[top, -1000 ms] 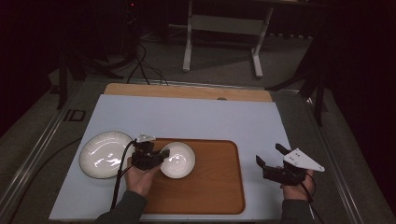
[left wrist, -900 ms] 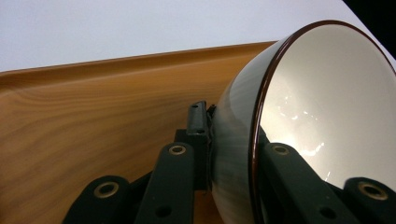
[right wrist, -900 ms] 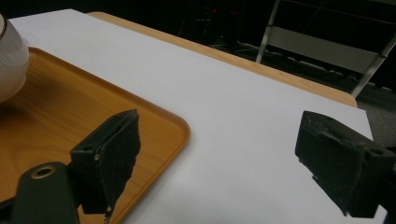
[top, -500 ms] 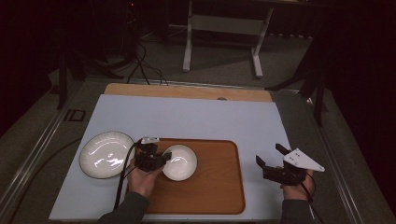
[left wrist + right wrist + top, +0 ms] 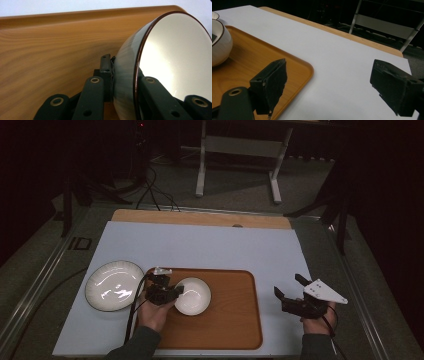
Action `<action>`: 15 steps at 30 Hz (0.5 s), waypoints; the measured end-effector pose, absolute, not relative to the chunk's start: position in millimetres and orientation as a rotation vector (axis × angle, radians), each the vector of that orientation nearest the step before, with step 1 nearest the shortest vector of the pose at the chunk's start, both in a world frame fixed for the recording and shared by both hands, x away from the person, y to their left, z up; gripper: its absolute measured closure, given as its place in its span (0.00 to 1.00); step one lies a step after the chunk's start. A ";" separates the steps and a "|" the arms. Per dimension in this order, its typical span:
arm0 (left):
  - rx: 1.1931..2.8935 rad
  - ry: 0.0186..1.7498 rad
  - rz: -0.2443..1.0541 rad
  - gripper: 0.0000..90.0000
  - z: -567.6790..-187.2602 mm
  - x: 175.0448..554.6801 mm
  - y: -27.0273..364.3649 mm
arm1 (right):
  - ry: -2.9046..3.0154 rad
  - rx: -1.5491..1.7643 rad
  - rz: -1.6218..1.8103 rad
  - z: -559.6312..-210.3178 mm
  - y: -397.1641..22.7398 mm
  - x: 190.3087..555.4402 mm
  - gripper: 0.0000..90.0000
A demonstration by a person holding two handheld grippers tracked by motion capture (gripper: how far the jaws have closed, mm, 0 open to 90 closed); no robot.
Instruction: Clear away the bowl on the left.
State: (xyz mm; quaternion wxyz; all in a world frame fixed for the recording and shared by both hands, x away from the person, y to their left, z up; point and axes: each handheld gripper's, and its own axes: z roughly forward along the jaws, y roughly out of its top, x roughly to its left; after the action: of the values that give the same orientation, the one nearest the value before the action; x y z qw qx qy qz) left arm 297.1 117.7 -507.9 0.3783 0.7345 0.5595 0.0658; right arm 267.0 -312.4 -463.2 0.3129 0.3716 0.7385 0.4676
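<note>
Claw (image 5: 176, 292) at left pinches glossy round bowl (image 5: 193, 296) rim over woodgrain tray (image 5: 230, 320).

Right claw (image 5: 327, 87) jaws wide apart, tray (image 5: 299, 67) corner, perhaps a bowl (image 5: 219, 45) at left

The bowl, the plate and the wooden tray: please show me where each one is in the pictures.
bowl (image 5: 194, 295), high view, on its white inside.
plate (image 5: 114, 285), high view, on its glossy middle.
wooden tray (image 5: 235, 310), high view, on the bare floor right of the bowl.
</note>
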 end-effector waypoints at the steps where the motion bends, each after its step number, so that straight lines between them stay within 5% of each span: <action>1: 1.873 1.432 0.165 0.90 -508.4 297.2 117.7 | 1.948 0.980 1.233 -463.2 -312.3 267.0 0.15; 15: 1.896 1.442 0.198 0.88 -513.2 299.8 116.5 | 1.947 0.981 1.232 -463.2 -312.4 266.9 0.15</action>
State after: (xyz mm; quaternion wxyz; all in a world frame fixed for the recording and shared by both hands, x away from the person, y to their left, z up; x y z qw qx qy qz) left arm 299.8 116.5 -513.2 0.3667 0.7380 0.5612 0.0770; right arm 266.9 -312.4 -463.2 0.3131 0.3720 0.7383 0.4673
